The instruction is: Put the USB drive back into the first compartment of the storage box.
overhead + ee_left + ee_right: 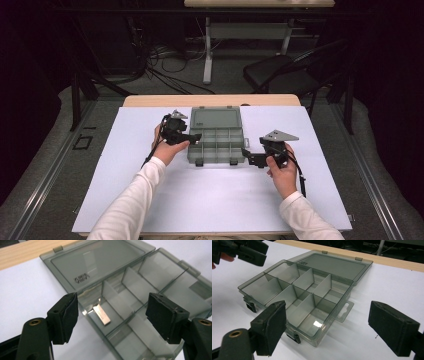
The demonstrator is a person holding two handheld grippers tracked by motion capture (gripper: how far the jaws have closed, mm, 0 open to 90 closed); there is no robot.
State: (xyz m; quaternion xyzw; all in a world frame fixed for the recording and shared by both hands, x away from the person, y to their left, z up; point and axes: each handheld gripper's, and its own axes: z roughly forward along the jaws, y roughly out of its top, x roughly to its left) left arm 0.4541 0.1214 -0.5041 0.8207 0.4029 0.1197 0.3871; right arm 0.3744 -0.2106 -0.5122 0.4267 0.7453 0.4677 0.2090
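Compartment box (pixel 216 136) at frame centre on white sheet (pixel 150 200), lid flat open behind. Small metal piece (pixel 102 314) inside one compartment. Left gripper (pixel 195 137) at box's left edge, released. Right gripper (pixel 246 152) beside lower-right corner, likewise spread, empty.

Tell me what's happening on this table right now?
A person holds a gripper in each hand at an open, smoky-clear compartment box on a white sheet. The lid lies folded back flat. The left gripper hovers open at the box's left edge, above a compartment holding a small metal piece. The right gripper waits open at the box's right front corner, holding nothing.
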